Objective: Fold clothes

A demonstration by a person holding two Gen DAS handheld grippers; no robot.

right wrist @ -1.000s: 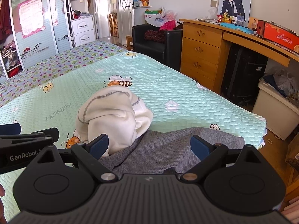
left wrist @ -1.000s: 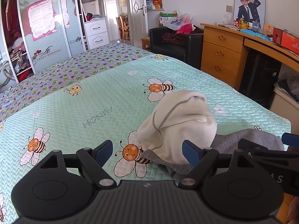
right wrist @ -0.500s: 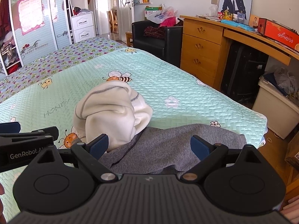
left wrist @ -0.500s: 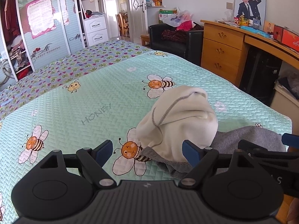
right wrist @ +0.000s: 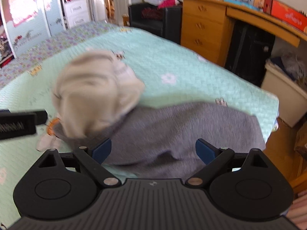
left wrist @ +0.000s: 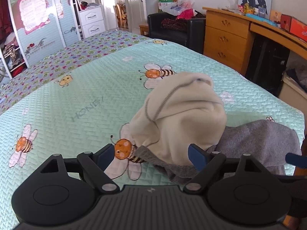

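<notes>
A cream garment point(left wrist: 184, 115) lies bunched in a mound on a grey garment point(left wrist: 264, 138) near the bed's front right corner. Both show in the right wrist view, the cream garment point(right wrist: 96, 94) blurred and the grey garment point(right wrist: 182, 130) spread below it. My left gripper point(left wrist: 151, 153) is open and empty, just short of the mound's near edge. My right gripper point(right wrist: 153, 149) is open and empty, low over the grey garment's near edge. The left gripper's finger point(right wrist: 23, 122) shows at the left of the right wrist view.
The bed has a green bee-print quilt point(left wrist: 76, 105). A wooden dresser and desk point(left wrist: 226, 36) stand to the right, a black armchair point(left wrist: 172, 30) behind the bed, a wardrobe point(left wrist: 38, 28) at the left. A beige bin point(right wrist: 284, 95) sits on the floor past the bed's right edge.
Both grippers have moved forward and down toward the clothes; the right wrist view is now blurred from quick motion. Both stay open. The clothes have not moved.
</notes>
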